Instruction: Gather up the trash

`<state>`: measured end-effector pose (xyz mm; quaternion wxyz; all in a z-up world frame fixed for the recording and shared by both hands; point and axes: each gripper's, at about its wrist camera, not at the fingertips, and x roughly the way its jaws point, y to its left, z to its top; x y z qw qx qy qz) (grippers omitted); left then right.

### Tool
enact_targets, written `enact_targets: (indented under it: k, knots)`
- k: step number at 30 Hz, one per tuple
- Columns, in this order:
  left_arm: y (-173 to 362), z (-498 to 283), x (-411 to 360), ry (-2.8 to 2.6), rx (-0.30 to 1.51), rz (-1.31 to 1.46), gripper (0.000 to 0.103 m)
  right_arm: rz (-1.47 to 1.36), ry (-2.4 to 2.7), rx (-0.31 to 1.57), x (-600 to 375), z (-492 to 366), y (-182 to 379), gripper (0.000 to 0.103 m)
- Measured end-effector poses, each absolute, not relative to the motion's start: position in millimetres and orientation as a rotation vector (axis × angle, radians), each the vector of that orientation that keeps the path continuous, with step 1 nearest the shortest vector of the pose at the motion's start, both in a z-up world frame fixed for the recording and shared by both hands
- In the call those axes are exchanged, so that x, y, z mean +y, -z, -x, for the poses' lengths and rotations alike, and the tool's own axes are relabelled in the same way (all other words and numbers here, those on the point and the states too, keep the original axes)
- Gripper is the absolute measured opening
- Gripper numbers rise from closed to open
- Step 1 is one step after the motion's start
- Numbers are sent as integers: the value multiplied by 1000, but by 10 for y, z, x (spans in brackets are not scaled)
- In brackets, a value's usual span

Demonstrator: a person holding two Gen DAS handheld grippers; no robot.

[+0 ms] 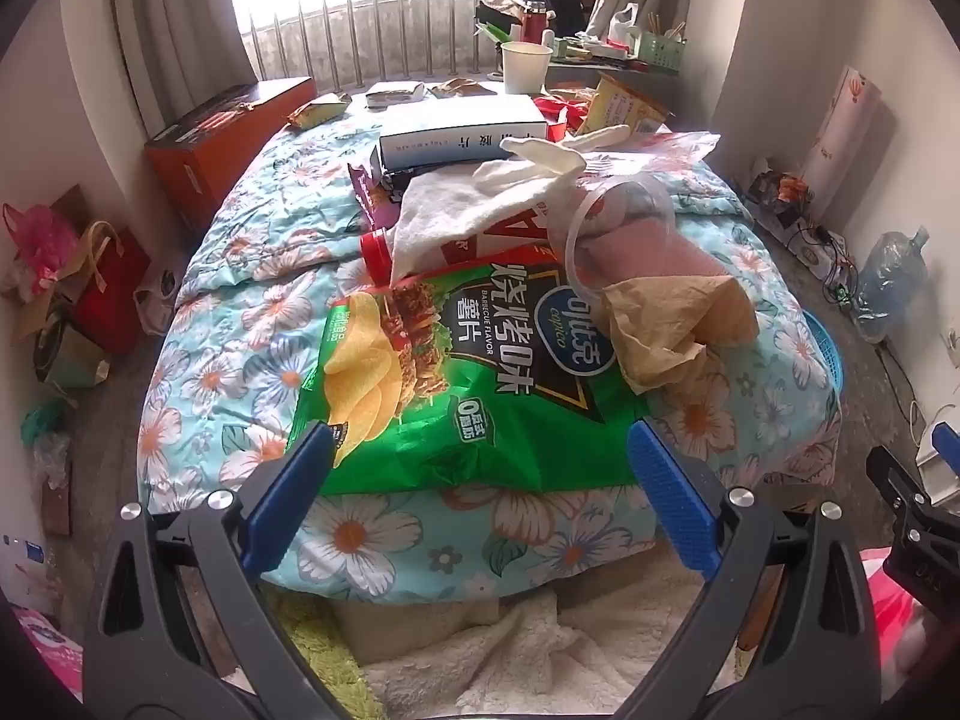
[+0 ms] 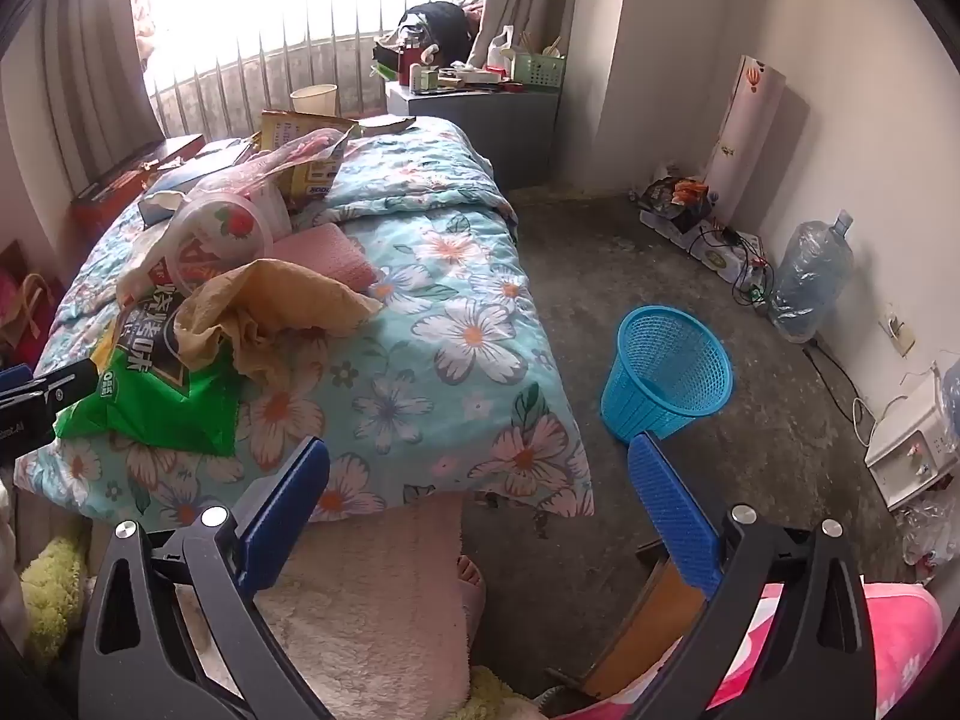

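Note:
A green chip bag (image 1: 456, 384) lies on the floral quilt (image 1: 240, 324) near its front edge, with crumpled brown paper (image 1: 666, 324), a clear plastic cup (image 1: 618, 222) and a white cloth (image 1: 474, 204) piled behind it. My left gripper (image 1: 480, 468) hangs open just short of the bag's near edge, nothing between its blue pads. My right gripper (image 2: 480, 480) is open too, over the quilt's corner and the floor. The chip bag (image 2: 162, 396) and brown paper (image 2: 276, 312) lie to its left. A blue mesh bin (image 2: 669, 375) stands on the floor to the right.
A book (image 1: 462, 132), a paper cup (image 1: 525, 66) and snack wrappers (image 1: 318, 111) lie farther back on the quilt. An orange box (image 1: 210, 144) sits left of the bed. A water jug (image 2: 810, 282), cables (image 2: 738, 258) and a white appliance (image 2: 906, 450) line the right wall. A bare foot (image 2: 468, 576) shows below.

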<state>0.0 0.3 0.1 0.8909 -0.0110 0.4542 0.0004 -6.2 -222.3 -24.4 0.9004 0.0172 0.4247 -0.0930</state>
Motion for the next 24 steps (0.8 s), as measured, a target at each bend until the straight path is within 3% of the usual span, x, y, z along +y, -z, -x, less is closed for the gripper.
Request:
enact_targets:
  k: [24]
  knots:
    - [23, -13, -5, -3, 956, 13, 94, -41, 186, 885, -2204, 56, 252, 97]
